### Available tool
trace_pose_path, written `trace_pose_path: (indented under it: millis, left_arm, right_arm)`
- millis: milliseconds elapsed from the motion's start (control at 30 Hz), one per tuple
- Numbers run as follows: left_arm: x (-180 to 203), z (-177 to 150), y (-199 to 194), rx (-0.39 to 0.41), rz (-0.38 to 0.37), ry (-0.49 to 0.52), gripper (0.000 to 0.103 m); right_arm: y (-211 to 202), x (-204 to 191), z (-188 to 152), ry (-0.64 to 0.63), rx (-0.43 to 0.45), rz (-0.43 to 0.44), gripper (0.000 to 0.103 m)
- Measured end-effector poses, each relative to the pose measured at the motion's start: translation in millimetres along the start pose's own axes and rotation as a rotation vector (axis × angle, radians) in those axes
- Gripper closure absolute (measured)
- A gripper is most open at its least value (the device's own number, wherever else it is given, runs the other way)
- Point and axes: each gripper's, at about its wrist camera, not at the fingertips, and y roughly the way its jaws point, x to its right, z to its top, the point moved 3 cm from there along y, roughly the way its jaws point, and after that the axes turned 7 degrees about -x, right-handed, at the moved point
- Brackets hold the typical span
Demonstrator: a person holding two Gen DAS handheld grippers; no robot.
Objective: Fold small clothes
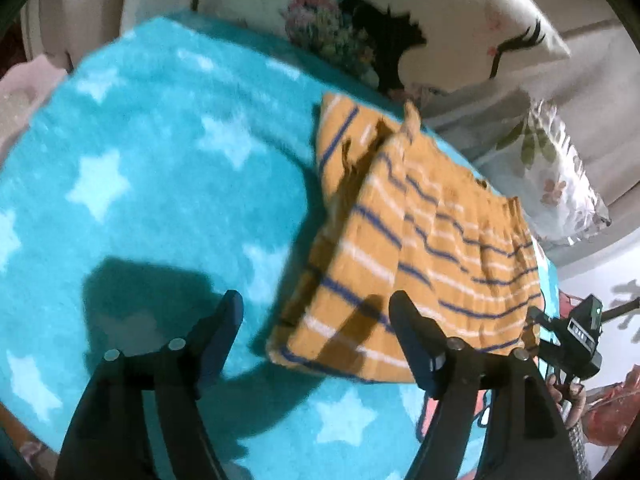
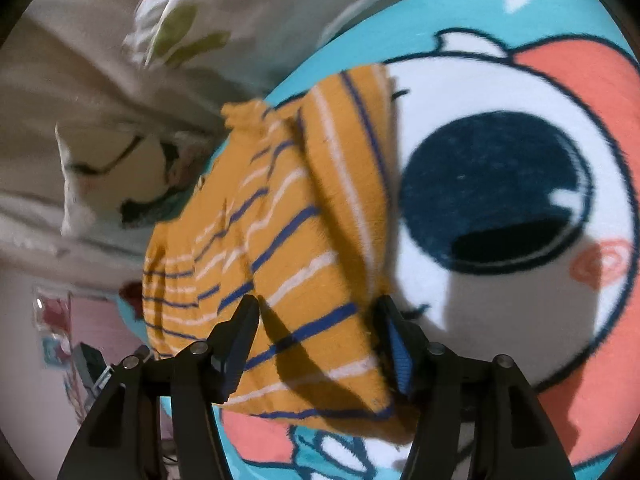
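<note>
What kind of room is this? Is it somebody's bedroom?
Probably a bedroom. A fluffy turquoise blanket with white stars is spread out like a bed cover, flowery pillows lie behind it, and a small folded orange striped garment rests on top.

Under your hands lies a fleece blanket point(image 1: 140, 168), turquoise, fuzzy and matt, its pile looking soft and slightly rough. Your orange striped garment point(image 1: 420, 248) is a knitted cloth, matt, with a fine ribbed texture and a gathered, puckered edge. The pillow point(image 1: 460, 20) behind it wears smooth printed cotton-like fabric. Your left gripper point(image 1: 316, 320) is matt black plastic with small shiny metal pins; your right gripper point(image 2: 316, 324) is the same, its pads point(image 2: 400, 354) ridged blue rubber-like.
</note>
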Motion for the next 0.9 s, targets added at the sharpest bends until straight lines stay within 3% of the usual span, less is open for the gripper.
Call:
trace_pose_path:
  millis: [100, 133, 200, 233, 333, 533, 600, 700, 800, 900]
  left_arm:
    - [3, 1, 23, -0.033, -0.02, 0.003, 0.028]
    - [6, 3, 29, -0.034, -0.017, 0.003, 0.028]
    - [10, 7, 30, -0.026, 0.005, -0.012, 0.067]
    - [12, 7, 32, -0.05, -0.021, -0.032, 0.091]
    - [22, -1, 16, -0.035, -0.007, -0.026, 0.092]
    - [21, -31, -11, -0.045, 0.002, -0.022, 0.095]
    - [11, -33, -2, -0.061, 0.036, -0.047, 0.093]
    - [-2, -35, -6, -0.052, 0.012, -0.105, 0.09]
    - [1, -34, -28, 0.011, 0.062, -0.07, 0.088]
    - [17, -27, -48, 0.072, 0.116, 0.006, 0.075]
  right_arm:
    - [0, 1, 1, -0.013, 0.031, -0.004, 0.039]
    - [2, 1, 3, -0.005, 0.034, -0.001, 0.052]
    - [9, 3, 6, 0.015, 0.021, -0.004, 0.075]
    - [10, 6, 6, 0.033, 0.014, 0.019, 0.078]
    - [-2, 12, 0, 0.065, -0.005, 0.08, 0.084]
    - [-37, 21, -39, 0.05, -0.041, 0.117, 0.085]
    - [-34, 23, -45, 0.014, -0.053, 0.054, 0.081]
    - [-34, 21, -45, 0.019, -0.046, 0.026, 0.075]
    - [-54, 9, -44, -0.031, -0.001, -0.036, 0.066]
    - [-85, -1, -39, -0.062, 0.098, -0.166, 0.066]
